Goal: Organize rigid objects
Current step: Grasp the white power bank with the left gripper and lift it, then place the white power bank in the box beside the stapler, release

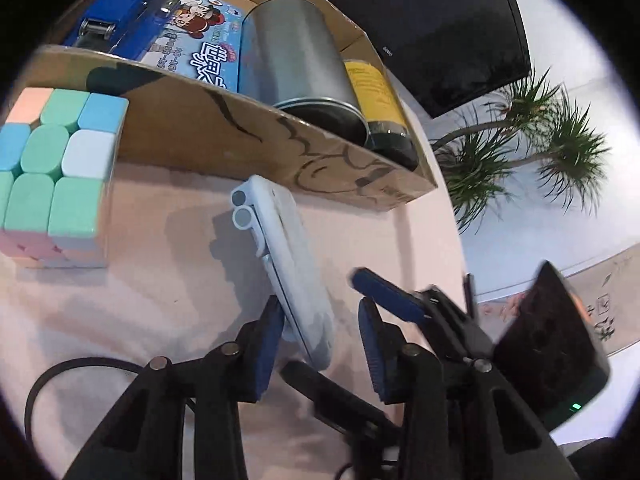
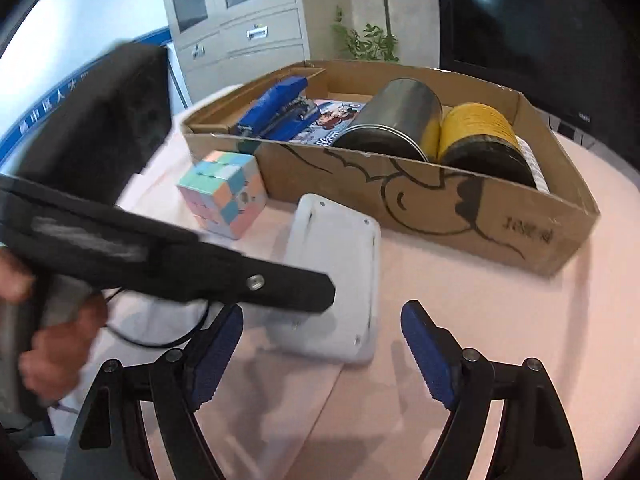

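Note:
A flat white plastic device [image 1: 288, 264] lies on the pink tablecloth in front of a cardboard box [image 1: 224, 136]. My left gripper [image 1: 320, 320] is open, its fingers on either side of the device's near end, with a gap on the right side. In the right wrist view the same device [image 2: 340, 276] lies ahead of my open, empty right gripper [image 2: 320, 324], partly hidden by the left gripper's black body [image 2: 168, 264]. A pastel puzzle cube [image 2: 224, 196] stands left of the box [image 2: 440, 208]; it also shows in the left wrist view [image 1: 56, 168].
The box holds a blue stapler [image 2: 280, 112], a picture booklet [image 2: 332, 120], a metal can [image 2: 396, 120] on its side and a yellow can [image 2: 484, 140]. A black cable [image 1: 48, 384] lies on the cloth. A dark monitor [image 2: 540, 20] stands behind the box.

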`<state>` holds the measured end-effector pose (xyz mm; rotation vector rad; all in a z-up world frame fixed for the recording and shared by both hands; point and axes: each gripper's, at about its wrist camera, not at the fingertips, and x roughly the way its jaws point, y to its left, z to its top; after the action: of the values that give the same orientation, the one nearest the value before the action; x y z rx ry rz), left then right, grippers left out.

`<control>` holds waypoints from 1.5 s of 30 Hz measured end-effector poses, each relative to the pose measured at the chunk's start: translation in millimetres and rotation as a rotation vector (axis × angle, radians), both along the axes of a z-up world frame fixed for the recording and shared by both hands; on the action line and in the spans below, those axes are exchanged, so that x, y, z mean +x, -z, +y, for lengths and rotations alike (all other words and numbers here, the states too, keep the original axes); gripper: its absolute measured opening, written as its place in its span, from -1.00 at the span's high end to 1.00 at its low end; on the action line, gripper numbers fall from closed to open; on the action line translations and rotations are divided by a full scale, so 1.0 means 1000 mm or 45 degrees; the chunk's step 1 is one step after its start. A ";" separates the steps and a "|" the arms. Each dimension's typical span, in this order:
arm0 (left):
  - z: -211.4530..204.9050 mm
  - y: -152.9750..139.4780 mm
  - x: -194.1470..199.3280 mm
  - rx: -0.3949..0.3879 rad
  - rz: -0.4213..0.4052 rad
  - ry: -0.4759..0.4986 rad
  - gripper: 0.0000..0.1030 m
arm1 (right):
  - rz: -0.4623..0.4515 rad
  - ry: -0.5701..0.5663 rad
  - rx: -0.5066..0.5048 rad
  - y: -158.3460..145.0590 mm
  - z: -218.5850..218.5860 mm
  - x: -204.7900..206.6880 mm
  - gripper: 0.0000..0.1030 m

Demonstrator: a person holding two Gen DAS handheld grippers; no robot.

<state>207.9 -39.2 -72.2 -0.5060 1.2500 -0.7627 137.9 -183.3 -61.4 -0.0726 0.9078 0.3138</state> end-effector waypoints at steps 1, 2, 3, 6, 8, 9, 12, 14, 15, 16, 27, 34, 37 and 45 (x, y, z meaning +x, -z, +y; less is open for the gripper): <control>0.001 0.001 0.002 -0.005 -0.002 -0.015 0.30 | 0.011 -0.001 0.000 0.003 0.001 0.006 -0.50; 0.001 0.003 0.005 -0.013 -0.001 -0.024 0.30 | 0.034 -0.003 0.006 0.007 0.001 0.012 -0.46; 0.000 0.004 0.007 -0.031 0.012 -0.026 0.30 | 0.070 0.001 0.031 0.013 -0.001 0.018 -0.31; -0.015 -0.003 0.016 -0.058 -0.003 -0.007 0.30 | 0.117 0.062 0.138 0.021 -0.014 0.025 -0.16; -0.028 -0.012 0.018 -0.093 -0.041 0.043 0.29 | 0.149 0.127 0.289 0.021 -0.033 0.026 -0.13; -0.033 -0.015 0.019 -0.137 -0.046 0.074 0.29 | 0.191 0.176 0.429 0.023 -0.050 0.026 -0.04; -0.048 -0.028 0.014 -0.237 -0.079 0.158 0.10 | 0.375 0.260 0.770 0.037 -0.091 0.021 0.41; -0.055 -0.033 0.007 -0.167 -0.117 0.157 -0.44 | 0.349 0.321 0.691 0.031 -0.110 0.007 0.17; -0.052 -0.032 0.005 -0.129 -0.126 0.138 -0.51 | 0.322 0.357 0.644 0.026 -0.117 0.000 -0.10; -0.050 -0.030 0.004 -0.074 -0.131 0.114 -0.51 | 0.274 0.419 0.562 0.020 -0.127 -0.009 -0.26; -0.029 0.003 0.010 0.001 0.014 0.021 -0.48 | 0.160 0.313 0.191 0.014 -0.054 0.000 -0.38; -0.011 -0.009 0.001 0.019 -0.023 -0.011 -0.48 | 0.126 0.363 0.158 0.020 -0.047 0.013 0.14; -0.010 -0.004 0.001 -0.019 -0.004 0.002 -0.48 | 0.163 0.351 0.236 0.019 -0.055 -0.001 0.15; -0.014 0.019 -0.012 -0.149 0.144 0.068 -0.14 | 0.417 0.387 0.803 0.037 -0.082 -0.025 0.15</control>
<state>195.6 -53.7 -91.6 -0.6196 1.3335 -0.8657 113.2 -265.5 -98.8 0.7101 1.0890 0.3204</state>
